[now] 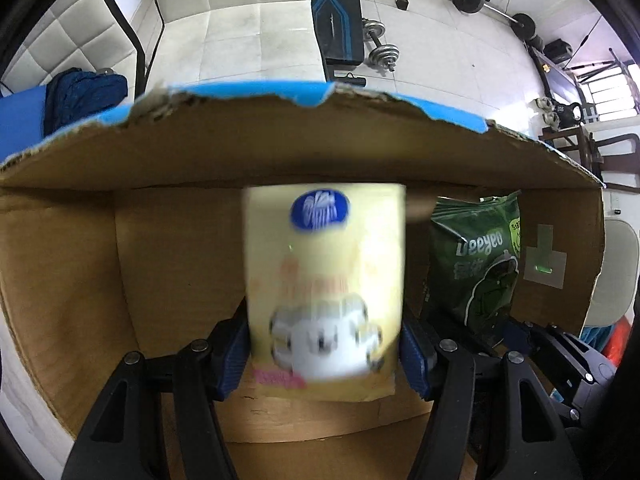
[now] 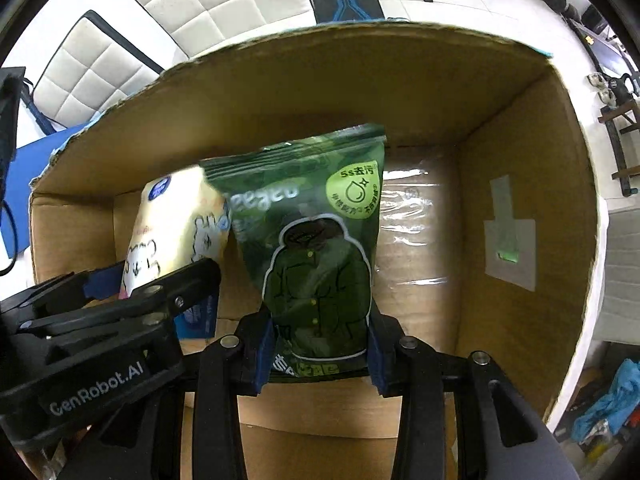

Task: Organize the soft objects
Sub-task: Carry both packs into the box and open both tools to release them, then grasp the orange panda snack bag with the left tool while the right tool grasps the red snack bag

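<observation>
My left gripper (image 1: 324, 354) is shut on a soft yellow pack (image 1: 324, 280) with a blue logo and white cartoon figures, held upright inside a cardboard box (image 1: 280, 152). My right gripper (image 2: 320, 344) is shut on a dark green Deeyeo pack (image 2: 316, 240), also upright inside the same box (image 2: 520, 184). The two packs stand side by side: the green pack (image 1: 476, 260) is right of the yellow one, and the yellow pack (image 2: 176, 224) shows left of the green one, behind the left gripper (image 2: 148, 292).
The box has torn upper edges with blue outer print and clear tape on its floor (image 2: 416, 232). Beyond it lie a white tiled floor, a weight bench (image 1: 336, 20), dumbbells (image 1: 380, 46), a barbell (image 1: 496, 8) and white padded panels (image 2: 216, 4).
</observation>
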